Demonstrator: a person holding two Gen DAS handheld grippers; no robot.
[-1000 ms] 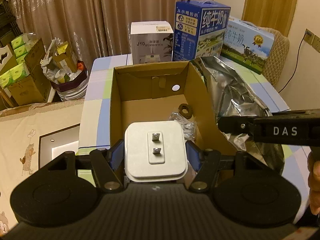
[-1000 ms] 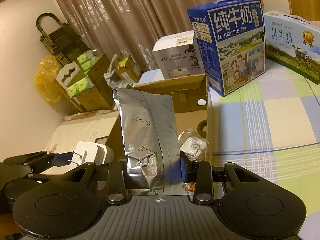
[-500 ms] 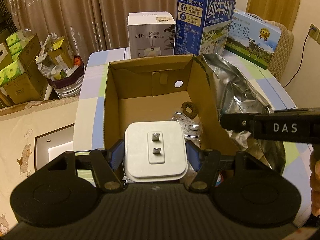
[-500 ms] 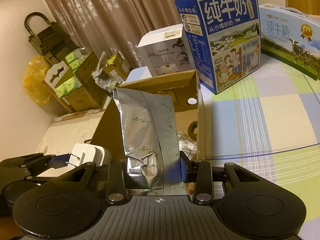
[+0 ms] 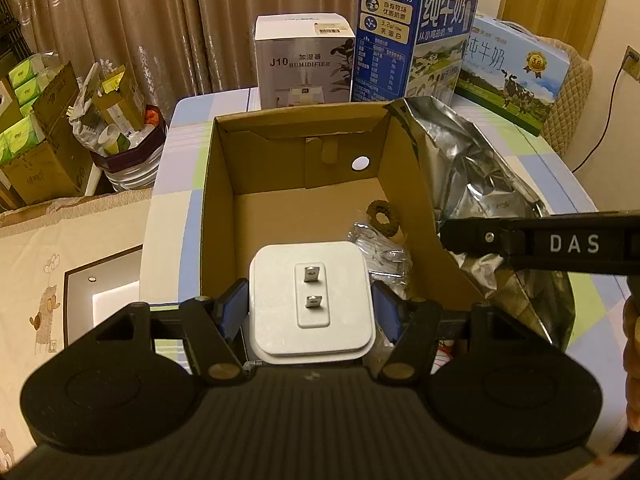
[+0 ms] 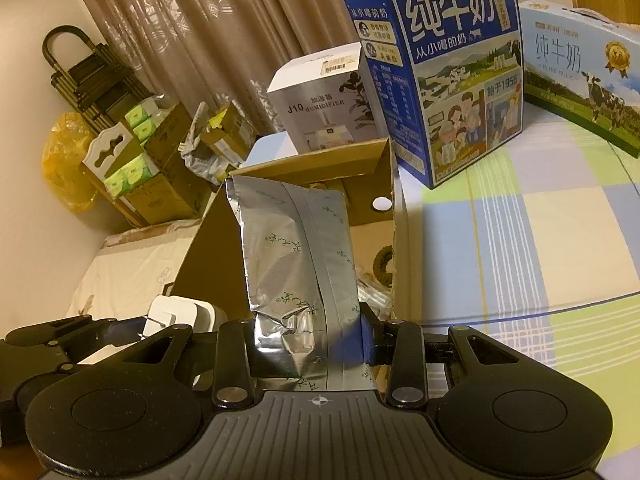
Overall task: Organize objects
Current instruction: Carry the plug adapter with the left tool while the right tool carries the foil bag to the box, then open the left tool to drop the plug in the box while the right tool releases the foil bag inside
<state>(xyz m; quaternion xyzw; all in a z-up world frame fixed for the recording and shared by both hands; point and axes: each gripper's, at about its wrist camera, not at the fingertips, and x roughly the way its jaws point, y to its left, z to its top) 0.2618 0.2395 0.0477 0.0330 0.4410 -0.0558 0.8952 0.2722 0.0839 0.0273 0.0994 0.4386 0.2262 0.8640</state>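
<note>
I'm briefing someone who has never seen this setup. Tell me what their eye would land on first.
First, the white plug adapter, prongs facing the camera, clamped in the left claw over the near end of the open cardboard box. Next, the crinkled silver foil pouch gripped upright in the right claw beside the box's right wall. Behind the box stands a tall blue milk carton against the curtain.

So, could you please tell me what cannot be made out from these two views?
- White square plug adapter: its body, left wrist view, hidden behind its own face.
- Crinkled clear wrappers in the open brown cardboard box: contents unreadable, adapter overlaps.
- Silver foil pouch: lower end, right wrist view, behind the tongs.
</note>
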